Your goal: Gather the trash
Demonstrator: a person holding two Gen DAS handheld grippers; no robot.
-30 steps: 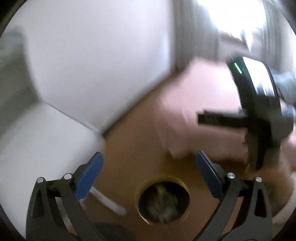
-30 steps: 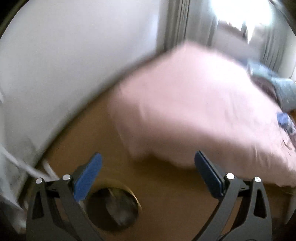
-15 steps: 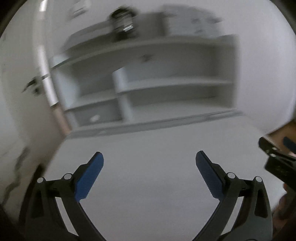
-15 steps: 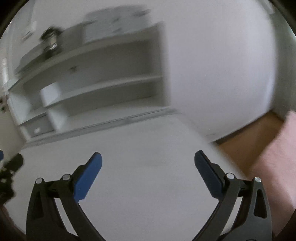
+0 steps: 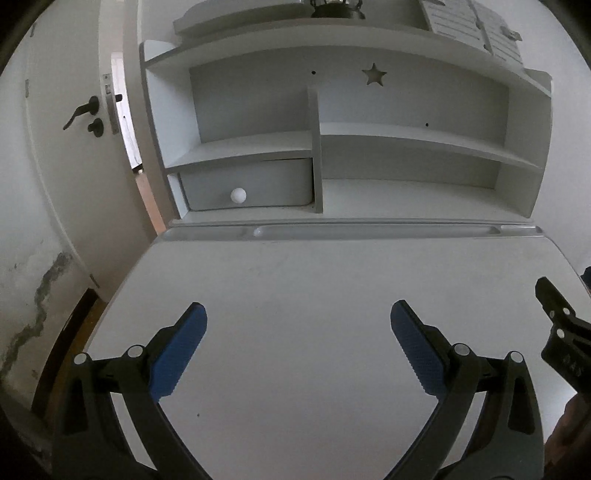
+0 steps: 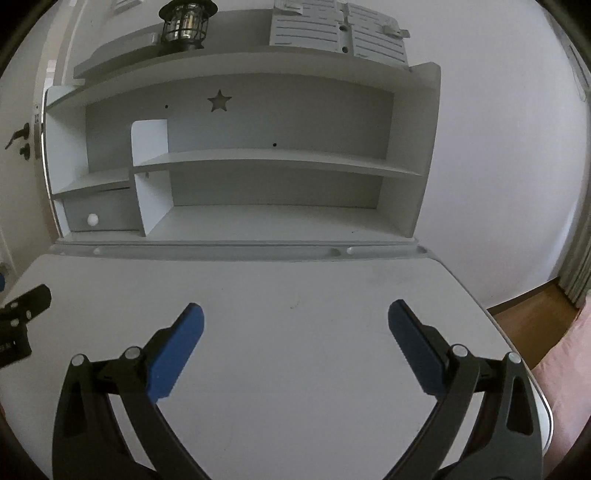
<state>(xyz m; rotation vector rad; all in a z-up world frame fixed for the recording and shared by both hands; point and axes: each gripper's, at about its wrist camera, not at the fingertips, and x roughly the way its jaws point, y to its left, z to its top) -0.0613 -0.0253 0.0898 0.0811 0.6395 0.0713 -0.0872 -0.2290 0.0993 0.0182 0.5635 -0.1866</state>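
My left gripper (image 5: pixel 298 325) and right gripper (image 6: pixel 295 325) hang side by side over the near half of a white desk (image 5: pixel 332 280), each with blue pads spread wide and holding nothing. No trash shows on the desk. At its far edge stands a hutch (image 6: pixel 258 158) with a star cut-out (image 6: pixel 219 100), a drawer with a white knob (image 5: pixel 238 194), and a lantern (image 6: pixel 187 22) on top. No writing is legible.

Trash, out of sight, both wrist views
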